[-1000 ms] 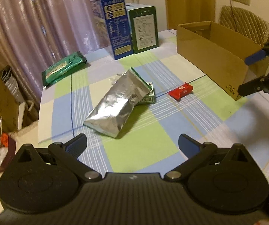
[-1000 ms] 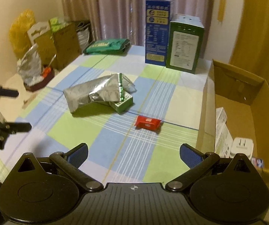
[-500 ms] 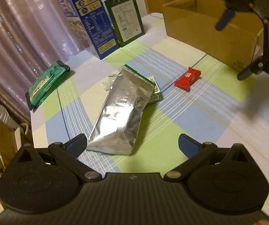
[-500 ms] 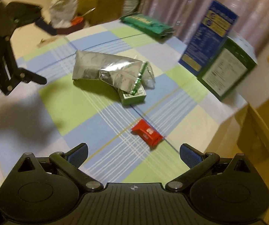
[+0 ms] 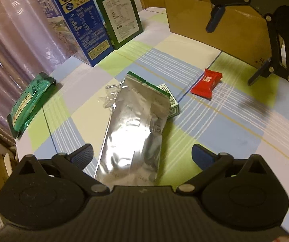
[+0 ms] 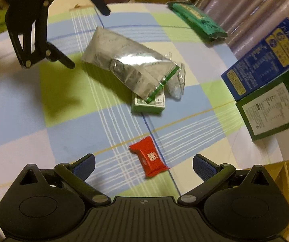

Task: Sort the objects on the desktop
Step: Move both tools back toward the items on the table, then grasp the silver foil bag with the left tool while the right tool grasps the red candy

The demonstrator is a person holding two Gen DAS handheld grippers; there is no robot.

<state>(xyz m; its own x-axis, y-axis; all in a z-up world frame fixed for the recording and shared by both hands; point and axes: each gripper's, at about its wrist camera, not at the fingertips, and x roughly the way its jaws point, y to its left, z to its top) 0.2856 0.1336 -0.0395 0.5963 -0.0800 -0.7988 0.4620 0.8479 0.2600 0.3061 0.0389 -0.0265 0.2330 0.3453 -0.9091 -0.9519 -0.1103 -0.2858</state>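
Left gripper (image 5: 142, 155) fingers spread over foil pouch (image 5: 134, 133); right gripper (image 6: 143, 164) fingers spread, red packet (image 6: 149, 157) btwn.

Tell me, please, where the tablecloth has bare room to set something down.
Bare cloth lies between the red packet and the green box, and on the near side below the left gripper. The middle is crowded: the silver foil pouch overlaps the small green card box, with crumpled clear plastic beside them.

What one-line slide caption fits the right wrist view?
Open right gripper poised over a red packet on the checked tablecloth, silver pouch beyond.
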